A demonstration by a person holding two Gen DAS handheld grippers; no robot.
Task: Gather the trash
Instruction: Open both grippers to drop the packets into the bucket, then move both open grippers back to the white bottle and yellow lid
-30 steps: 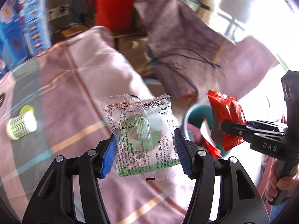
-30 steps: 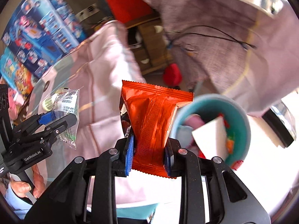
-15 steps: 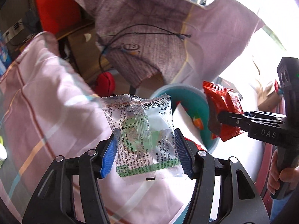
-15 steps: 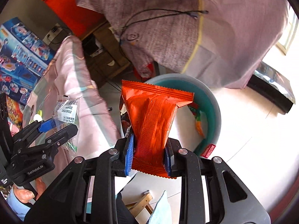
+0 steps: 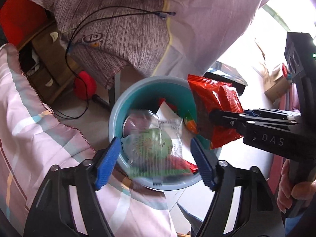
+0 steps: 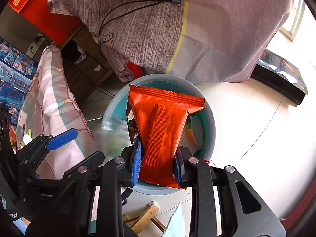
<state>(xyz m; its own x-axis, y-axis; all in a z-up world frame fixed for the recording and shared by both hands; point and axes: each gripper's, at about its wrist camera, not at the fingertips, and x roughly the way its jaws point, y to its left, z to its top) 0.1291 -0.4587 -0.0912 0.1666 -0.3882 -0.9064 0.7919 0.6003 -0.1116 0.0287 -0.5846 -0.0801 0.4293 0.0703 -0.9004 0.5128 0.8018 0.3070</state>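
both grippers have swung off the checked pink cloth (image 5: 39,138) and now point down over the teal bin (image 5: 118,116), which fills the middle of each view instead of sitting at the edge. the left gripper (image 5: 156,158) held the clear green-printed wrapper (image 5: 156,148) pinched between its blue pads; now its jaws are opening, the pads stand clear of it, and the wrapper shows only as a blur over the bin's mouth. the red packet (image 6: 164,130) has come from beside the bin to right above its opening.
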